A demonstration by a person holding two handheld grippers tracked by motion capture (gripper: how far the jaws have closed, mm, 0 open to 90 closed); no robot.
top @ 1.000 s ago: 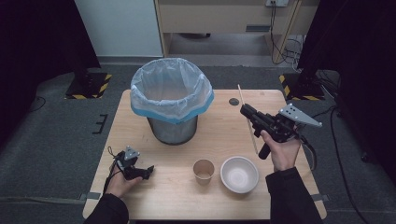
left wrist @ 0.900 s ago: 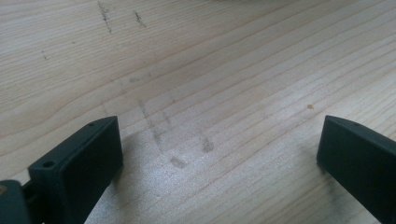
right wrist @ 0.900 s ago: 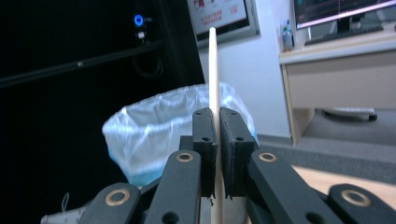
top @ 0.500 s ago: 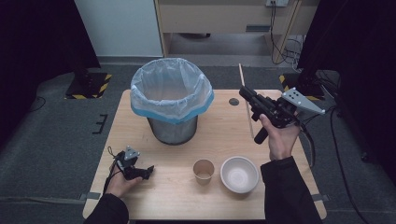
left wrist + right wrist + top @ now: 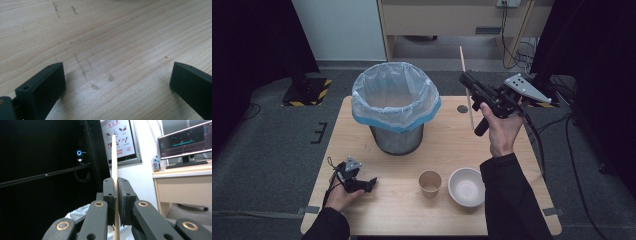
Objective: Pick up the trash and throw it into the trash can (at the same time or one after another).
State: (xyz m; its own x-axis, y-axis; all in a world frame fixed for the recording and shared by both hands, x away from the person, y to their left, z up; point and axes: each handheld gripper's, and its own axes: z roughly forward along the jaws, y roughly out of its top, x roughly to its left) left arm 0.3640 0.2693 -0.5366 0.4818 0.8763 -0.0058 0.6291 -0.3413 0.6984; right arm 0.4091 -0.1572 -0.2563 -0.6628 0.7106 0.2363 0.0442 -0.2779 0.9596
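Observation:
A thin wooden stick (image 5: 466, 85) stands nearly upright in the air over the table's far right part, with my right gripper (image 5: 468, 80) shut on it. In the right gripper view the stick (image 5: 114, 157) rises between the two pressed jaws of the right gripper (image 5: 116, 185). A metal bin with a clear and blue liner (image 5: 395, 102) stands at the table's far middle, left of the stick. My left gripper (image 5: 371, 183) rests low at the near left corner. In the left gripper view the left gripper (image 5: 117, 75) stands open over bare wood.
A paper cup (image 5: 430, 183) and a white bowl (image 5: 467, 186) stand side by side near the front edge. A round dark hole (image 5: 462, 108) marks the wooden table (image 5: 357, 135) behind the bin's right side. A desk with a monitor (image 5: 186, 142) stands beyond.
My right hand has lifted the stick and carried it away from the near edge, toward the bin's side. The stick now stands more upright. The left hand has stayed put.

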